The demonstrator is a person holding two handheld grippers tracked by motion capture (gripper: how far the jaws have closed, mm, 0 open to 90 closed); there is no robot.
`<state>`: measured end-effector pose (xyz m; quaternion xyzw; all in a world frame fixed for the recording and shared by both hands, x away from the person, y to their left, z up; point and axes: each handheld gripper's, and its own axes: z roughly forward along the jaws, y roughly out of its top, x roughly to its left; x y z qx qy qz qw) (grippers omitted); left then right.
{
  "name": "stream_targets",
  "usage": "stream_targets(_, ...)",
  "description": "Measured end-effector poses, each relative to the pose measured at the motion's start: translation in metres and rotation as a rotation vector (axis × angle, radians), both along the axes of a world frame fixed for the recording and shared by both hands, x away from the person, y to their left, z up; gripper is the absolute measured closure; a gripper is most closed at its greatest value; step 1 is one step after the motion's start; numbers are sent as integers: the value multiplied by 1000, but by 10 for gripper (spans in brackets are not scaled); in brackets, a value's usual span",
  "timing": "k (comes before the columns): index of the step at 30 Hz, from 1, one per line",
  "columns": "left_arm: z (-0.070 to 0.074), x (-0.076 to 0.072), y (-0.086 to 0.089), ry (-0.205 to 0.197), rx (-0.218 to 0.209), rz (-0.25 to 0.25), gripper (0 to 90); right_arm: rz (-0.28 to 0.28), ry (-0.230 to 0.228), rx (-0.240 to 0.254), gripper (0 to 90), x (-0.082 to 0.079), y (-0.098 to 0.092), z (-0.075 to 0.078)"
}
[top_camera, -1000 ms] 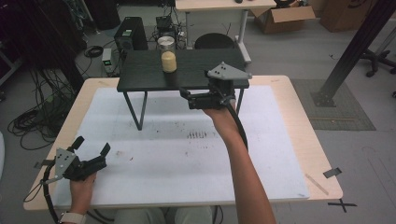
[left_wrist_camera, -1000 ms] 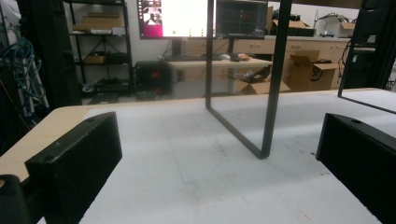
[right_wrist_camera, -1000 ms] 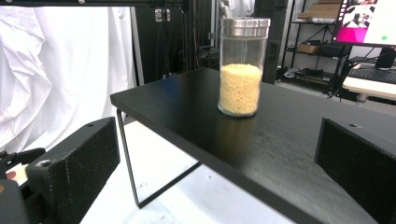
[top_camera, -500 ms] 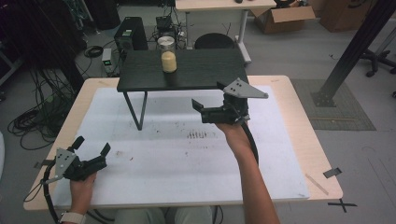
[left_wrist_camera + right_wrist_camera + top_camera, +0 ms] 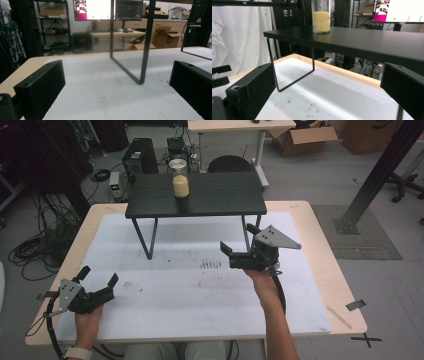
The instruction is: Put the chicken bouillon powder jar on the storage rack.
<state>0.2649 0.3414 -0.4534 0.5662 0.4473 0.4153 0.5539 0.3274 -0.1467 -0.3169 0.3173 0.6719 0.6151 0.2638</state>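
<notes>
Glass jar on black stand, well beyond empty right tool.

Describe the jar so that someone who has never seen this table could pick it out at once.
Start at the wooden table with the white mat. At its far side stands a low black shelf on thin metal legs. The jar stands upright on top: clear glass, part filled with pale yellow grains, the sole item on the shelf.

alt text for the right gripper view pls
A glass jar part-filled with yellow grains stands on a black raised shelf ahead of the right gripper, whose two black jaws stand wide apart and empty. Below lies the white table mat.
</notes>
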Motion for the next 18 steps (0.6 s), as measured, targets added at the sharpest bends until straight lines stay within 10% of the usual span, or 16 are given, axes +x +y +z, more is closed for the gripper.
stream_targets(18, 0, 0, 0, 0, -1, 1, 7, -117, 20, 60, 0, -22, -39, -50)
